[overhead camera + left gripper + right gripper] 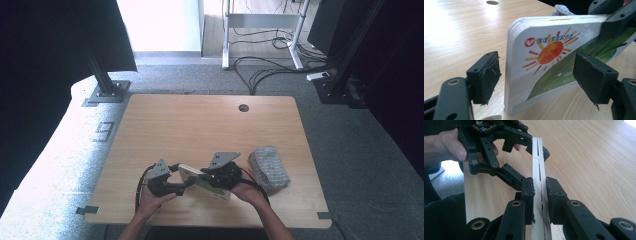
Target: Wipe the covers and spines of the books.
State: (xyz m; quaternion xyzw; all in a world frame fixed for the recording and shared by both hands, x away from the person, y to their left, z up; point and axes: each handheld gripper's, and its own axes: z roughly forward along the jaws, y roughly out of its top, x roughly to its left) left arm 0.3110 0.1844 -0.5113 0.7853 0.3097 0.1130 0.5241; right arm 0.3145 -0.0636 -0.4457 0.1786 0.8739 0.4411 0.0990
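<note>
A thick board book (pixel 202 181) with a red sun and green hills on its cover (pixel 549 62) stands on its edge, low over the wooden table (pixel 200 130) near the front. My right gripper (pixel 539 192) is shut on the book's page edge, both pads pressed flat against it; it is also in the high view (pixel 209 178). My left gripper (pixel 539 77) is open, its pads (pixel 485 75) standing apart on either side of the book's rounded corner without touching it. From the right gripper view the left gripper (pixel 535 148) straddles the book's far end.
A crumpled grey cloth (pixel 269 166) lies on the table just right of the right hand. A cable hole (pixel 243 107) sits near the table's far edge. Stand bases and cables lie on the floor beyond the table.
</note>
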